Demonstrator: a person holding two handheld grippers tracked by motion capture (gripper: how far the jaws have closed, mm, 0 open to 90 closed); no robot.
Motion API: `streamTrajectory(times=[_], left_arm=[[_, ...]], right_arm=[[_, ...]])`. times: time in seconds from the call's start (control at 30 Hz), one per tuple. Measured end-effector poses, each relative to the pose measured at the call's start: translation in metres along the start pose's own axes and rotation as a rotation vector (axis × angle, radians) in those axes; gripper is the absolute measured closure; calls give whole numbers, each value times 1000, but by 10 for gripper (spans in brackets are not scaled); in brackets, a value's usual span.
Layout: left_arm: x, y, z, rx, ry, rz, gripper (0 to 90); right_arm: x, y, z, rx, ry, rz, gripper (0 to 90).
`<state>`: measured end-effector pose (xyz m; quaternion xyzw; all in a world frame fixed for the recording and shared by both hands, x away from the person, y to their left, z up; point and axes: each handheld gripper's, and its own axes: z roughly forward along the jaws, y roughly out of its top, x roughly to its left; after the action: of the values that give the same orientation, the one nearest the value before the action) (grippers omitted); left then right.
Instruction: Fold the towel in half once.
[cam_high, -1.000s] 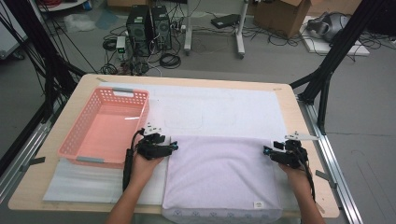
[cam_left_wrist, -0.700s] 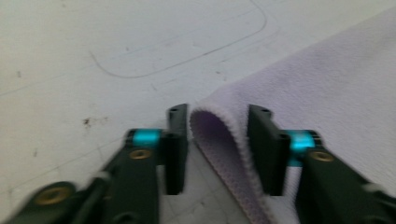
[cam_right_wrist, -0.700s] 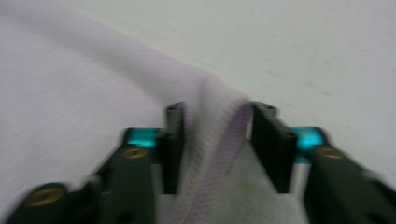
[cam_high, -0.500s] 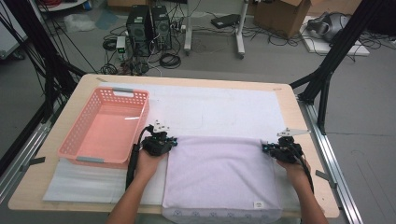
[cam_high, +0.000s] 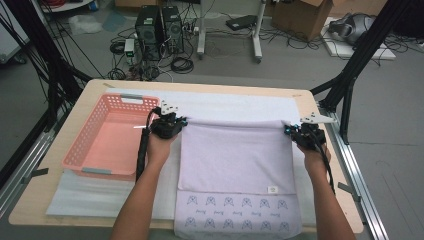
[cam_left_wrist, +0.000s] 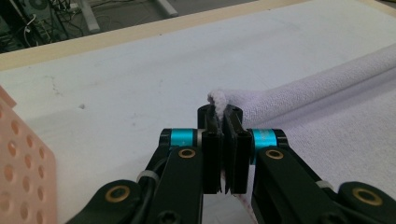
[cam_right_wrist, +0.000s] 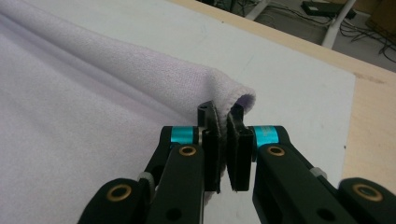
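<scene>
A lavender towel (cam_high: 235, 157) lies spread on the white mat (cam_high: 235, 102) that covers the wooden surface (cam_high: 45, 200), its near hem printed with a row of small motifs and hanging close to the front edge. The far edge is lifted into a soft roll: the left gripper (cam_high: 181, 123) is clamped tight on the far left corner, and the left gripper view shows a small tuft of cloth squeezed up between the closed black jaws. The right gripper (cam_high: 288, 129) pinches the far right corner in the same way, with the fold of the hem curling over its jaws in the right gripper view. Both jaws have just been closing, with cloth between them. A pink basket (cam_high: 92, 145) stands just to the left of the towel, near the person's left forearm. The towel looks light, limp and a little fuzzy, so it should not slip easily from the pads, but it has no stiffness of its own: the stretch between the two corners will likely sag unless the hands stay well apart and keep it taut. The corners are the sensible places to hold, since a grip there controls the whole edge. Pulling unevenly would probably skew the fold, and a shallow pinch on a single layer could let a corner drop.
</scene>
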<state>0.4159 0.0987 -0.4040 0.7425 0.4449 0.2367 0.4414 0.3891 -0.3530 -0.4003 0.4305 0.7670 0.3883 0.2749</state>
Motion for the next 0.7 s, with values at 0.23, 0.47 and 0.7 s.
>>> streamTrajectory(times=[0.23, 0.47, 0.7], left_arm=[[13, 24, 9, -35, 13, -26, 868], [14, 31, 13, -64, 14, -79, 850], [9, 6, 9, -27, -52, -169, 479]], right_arm=[[-11, 16, 16, -40, -20, 52, 864], [-12, 30, 24, -74, -69, 82, 854], [-9, 22, 28, -13, -15, 154, 585]])
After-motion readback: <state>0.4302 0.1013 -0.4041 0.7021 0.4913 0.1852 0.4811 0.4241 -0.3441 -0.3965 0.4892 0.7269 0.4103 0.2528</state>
